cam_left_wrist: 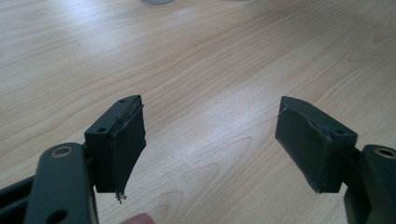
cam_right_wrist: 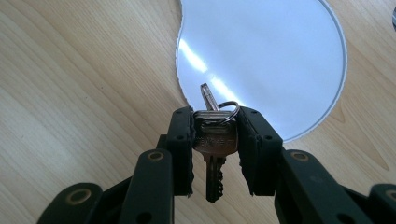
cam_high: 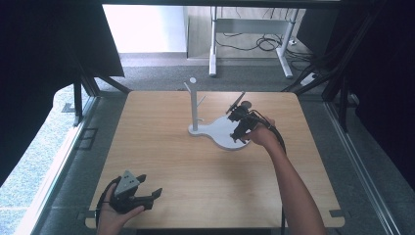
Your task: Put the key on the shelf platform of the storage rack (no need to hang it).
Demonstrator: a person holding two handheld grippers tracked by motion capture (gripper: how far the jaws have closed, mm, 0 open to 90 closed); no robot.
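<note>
Keys (cam_right_wrist: 214,140) clamped between right gripper (cam_right_wrist: 215,149) jaws, over white stand base (cam_right_wrist: 280,56) | left gripper (cam_left_wrist: 210,140) jaws wide apart, empty

The left gripper (cam_left_wrist: 210,135) hangs over a light wood-grain surface (cam_left_wrist: 210,56) with its two black jaws set wide apart and nothing between them. A fingertip (cam_left_wrist: 138,218) shows at the bottom edge.

Clamped between the jaws of the right gripper (cam_right_wrist: 215,154) a key (cam_right_wrist: 214,140) on its ring (cam_right_wrist: 229,108), just above the stand's flat base (cam_right_wrist: 261,60), with the stand's post (cam_high: 195,105) to that gripper's left and the left gripper (cam_high: 142,198) well apart near the table (cam_high: 195,166) edge.
</note>
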